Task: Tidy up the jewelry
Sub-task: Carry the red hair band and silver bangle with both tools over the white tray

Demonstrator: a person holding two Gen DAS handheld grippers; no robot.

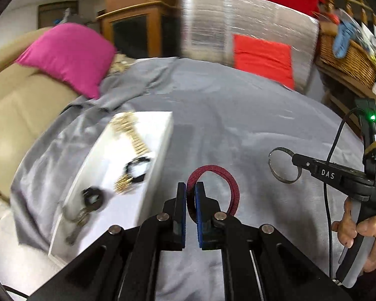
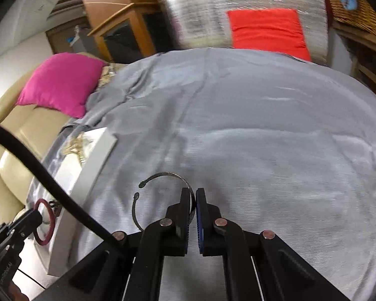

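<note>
Your left gripper (image 1: 191,188) is pinched tight on the red bangle (image 1: 219,175), its loop arching toward one o'clock. Your right gripper (image 2: 195,195) is clamped on the open metal cuff (image 2: 163,175), curling toward ten o'clock. Both hang above the grey cloth (image 2: 250,125). The white tray (image 1: 160,125) of jewelry lies at ten o'clock.

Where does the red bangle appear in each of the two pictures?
Left wrist view: the red bangle is low in the centre, clamped in the left gripper, over the grey cloth.
Right wrist view: the bangle is at the lower left edge, held in front of the white tray.
Shared landmark: the pink cushion, at the upper left in both.
</note>
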